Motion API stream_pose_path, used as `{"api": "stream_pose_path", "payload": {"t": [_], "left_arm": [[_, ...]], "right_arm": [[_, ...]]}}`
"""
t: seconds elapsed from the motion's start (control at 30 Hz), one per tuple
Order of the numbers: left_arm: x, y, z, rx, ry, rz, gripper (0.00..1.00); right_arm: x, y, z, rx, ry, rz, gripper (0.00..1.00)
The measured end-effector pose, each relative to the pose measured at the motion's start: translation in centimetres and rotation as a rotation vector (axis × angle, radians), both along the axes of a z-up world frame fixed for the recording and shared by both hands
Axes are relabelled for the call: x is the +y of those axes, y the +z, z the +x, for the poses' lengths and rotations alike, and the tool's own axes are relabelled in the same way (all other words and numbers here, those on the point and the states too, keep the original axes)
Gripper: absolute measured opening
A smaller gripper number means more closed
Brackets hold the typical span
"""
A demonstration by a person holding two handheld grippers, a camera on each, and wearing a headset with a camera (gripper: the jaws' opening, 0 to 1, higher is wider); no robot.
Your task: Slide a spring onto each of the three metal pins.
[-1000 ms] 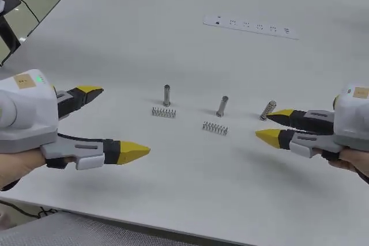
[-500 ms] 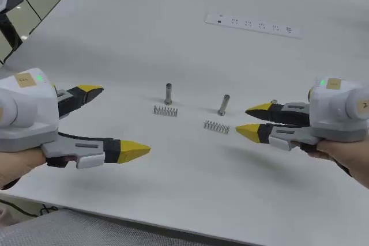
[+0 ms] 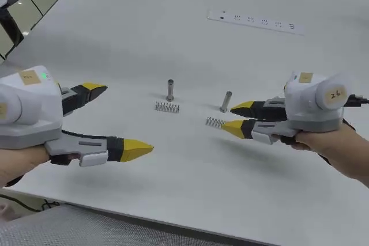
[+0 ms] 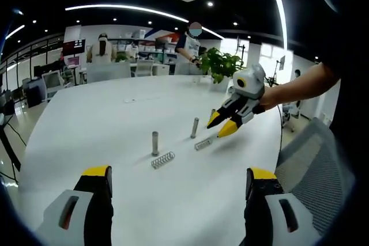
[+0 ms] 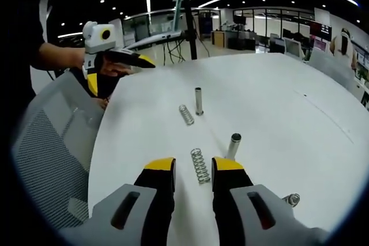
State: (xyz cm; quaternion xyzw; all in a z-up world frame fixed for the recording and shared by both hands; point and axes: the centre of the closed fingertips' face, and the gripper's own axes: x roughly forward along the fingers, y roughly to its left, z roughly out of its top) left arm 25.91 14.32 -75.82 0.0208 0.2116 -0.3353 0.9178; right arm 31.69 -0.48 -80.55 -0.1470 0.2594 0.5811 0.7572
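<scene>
On the white table (image 3: 173,188) two metal pins stand upright well apart: the left pin (image 3: 170,89) with a spring (image 3: 167,107) lying flat just in front of it, and the middle pin (image 3: 226,101) with a second spring (image 3: 214,121) lying near its foot. The right gripper (image 3: 233,117) is held low at this second spring, its yellow-tipped jaws a little apart. In the right gripper view the spring (image 5: 200,165) lies on the table in the gap between the two tips, not clamped, and the middle pin (image 5: 233,145) stands just beyond the right-hand tip. At the lower right of that view a coiled metal end (image 5: 291,200) shows beside the jaw; whether it is a spring on the third pin I cannot tell. The left gripper (image 3: 115,119) hovers well to the left of the parts, its jaws spread wide and holding nothing. Each gripper has a small tan sticker on top, and the round end of the right one has a handwritten mark; none of these can be read. A green light glows on the left gripper. A white power strip (image 3: 256,22) lies at the far side of the table, its printing too small to read.
</scene>
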Motion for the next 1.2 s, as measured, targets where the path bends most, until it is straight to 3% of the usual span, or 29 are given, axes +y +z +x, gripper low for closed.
{"api": "stream_pose_path", "payload": {"t": [0.4,0.87,1.2], "left_arm": [[0.1,-0.1,0.1,-0.001,0.0,0.0,0.93],[0.1,0.0,0.0,-0.003,0.001,0.0,0.93],[0.1,-0.1,-0.1,0.001,0.001,0.001,0.93]], "right_arm": [[0.6,-1.1,0.7,-0.004,0.0,-0.04,0.19],[0.7,-2.8,0.5,0.001,0.012,-0.084,0.18],[0.6,-3.4,0.2,-0.006,0.032,-0.103,0.12]]}}
